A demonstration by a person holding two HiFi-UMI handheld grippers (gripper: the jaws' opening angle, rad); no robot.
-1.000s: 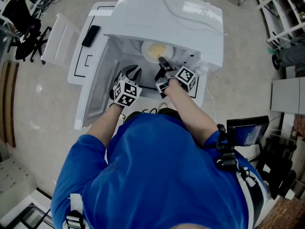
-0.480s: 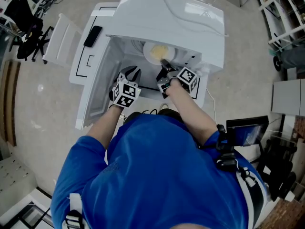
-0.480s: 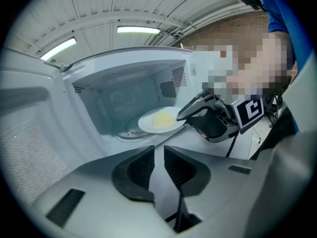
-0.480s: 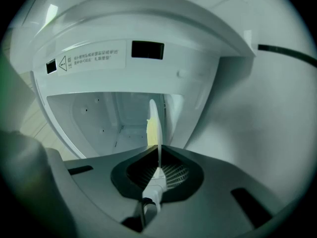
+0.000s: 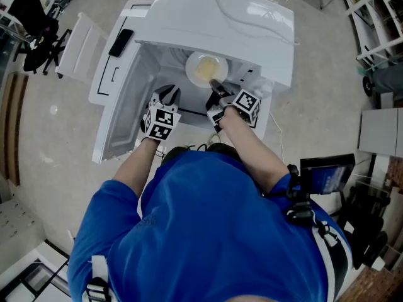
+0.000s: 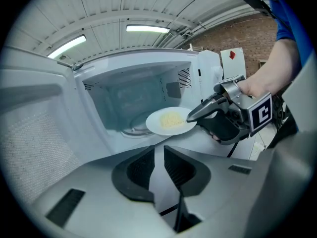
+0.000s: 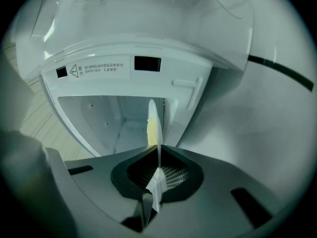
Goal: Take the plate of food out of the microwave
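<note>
A white plate of yellow food (image 5: 206,68) sits at the mouth of the open white microwave (image 5: 220,17). My right gripper (image 5: 215,85) reaches in from the right and its jaws are closing on the plate's near rim. In the right gripper view the plate (image 7: 153,123) stands edge-on between the pads of the right gripper (image 7: 158,157). From the left gripper view, the plate (image 6: 171,120) hangs just in front of the cavity with the right gripper (image 6: 192,116) on its rim. My left gripper (image 5: 166,94) hovers to the left of the plate, slightly open and holding nothing.
The microwave door (image 5: 112,80) is swung open to the left, beside my left gripper. The glass turntable (image 6: 130,129) lies on the cavity floor behind the plate. A power cord (image 5: 277,131) trails to the right of the microwave.
The right jaws have closed onto the plate's rim. The plate now shows further out of the cavity. The left gripper has barely moved.
</note>
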